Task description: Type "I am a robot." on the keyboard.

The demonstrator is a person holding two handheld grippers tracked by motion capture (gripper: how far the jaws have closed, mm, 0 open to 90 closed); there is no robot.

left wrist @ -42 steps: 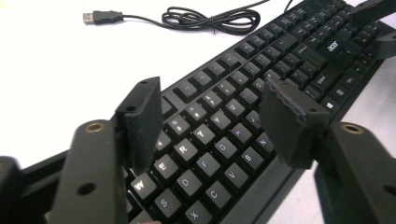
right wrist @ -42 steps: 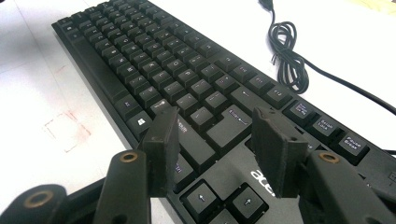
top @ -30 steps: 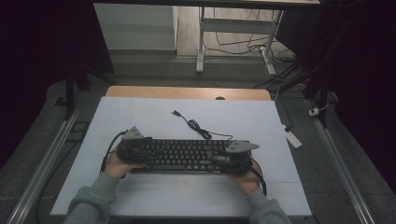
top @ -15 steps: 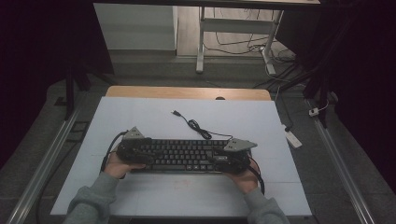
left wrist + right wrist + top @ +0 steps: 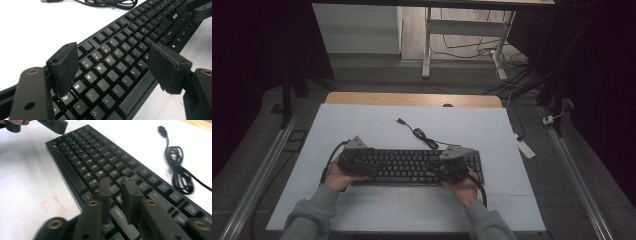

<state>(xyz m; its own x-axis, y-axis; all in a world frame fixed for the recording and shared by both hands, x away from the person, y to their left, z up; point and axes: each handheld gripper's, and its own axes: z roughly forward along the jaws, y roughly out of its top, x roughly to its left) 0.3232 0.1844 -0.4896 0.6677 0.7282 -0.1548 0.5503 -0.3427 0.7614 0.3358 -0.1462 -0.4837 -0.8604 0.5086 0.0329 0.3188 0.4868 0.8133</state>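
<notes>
A black keyboard (image 5: 412, 165) lies across the white table, its keys facing up. My left gripper (image 5: 368, 167) hangs over the keyboard's left end, and its jaws stand open and wide above the letter keys (image 5: 117, 60). My right gripper (image 5: 436, 171) is over the right part of the keyboard (image 5: 100, 162). Its jaws have just been closing, and a narrow gap is left with nothing between them (image 5: 116, 185). The keyboard's black cable (image 5: 419, 134) lies coiled behind it, ending in a loose plug (image 5: 162, 131).
A wooden strip (image 5: 412, 99) borders the table's far edge. Faint red marks (image 5: 53, 205) sit on the white top in front of the keyboard. A white box (image 5: 526, 148) lies on the floor to the right, with metal rails along both sides.
My right gripper has slid a little left along the keyboard, away from its right end, and its jaws have narrowed. The left gripper and the keyboard have stayed in place.
</notes>
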